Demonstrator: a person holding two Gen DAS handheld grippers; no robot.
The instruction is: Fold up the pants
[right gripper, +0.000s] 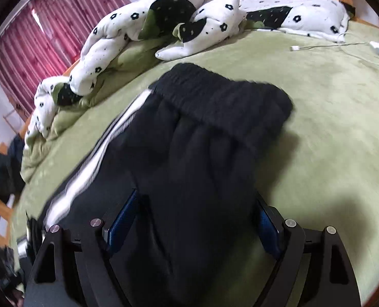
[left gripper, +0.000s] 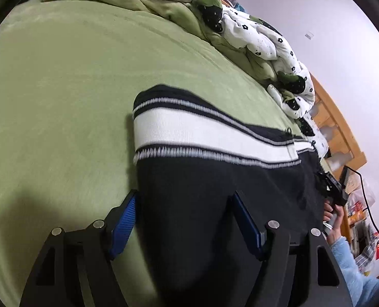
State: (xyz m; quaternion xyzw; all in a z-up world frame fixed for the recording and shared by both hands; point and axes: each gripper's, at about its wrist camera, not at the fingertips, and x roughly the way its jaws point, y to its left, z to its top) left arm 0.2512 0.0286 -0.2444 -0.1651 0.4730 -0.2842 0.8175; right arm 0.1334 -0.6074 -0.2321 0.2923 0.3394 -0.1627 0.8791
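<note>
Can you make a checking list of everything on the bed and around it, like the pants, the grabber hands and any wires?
Surface: green bed sheet, mostly flat.
Job's things: black pants with a white side stripe, elastic waistband away from the right camera.
Clutter: bunched flower-print quilt along the far edge.
Grippers: left gripper and right gripper both open, pants cloth between the fingers.
Cables: white charger cable on the sheet; black cable by the right gripper's handle.
Surroundings: red curtain, wooden bed frame, white wall.
</note>
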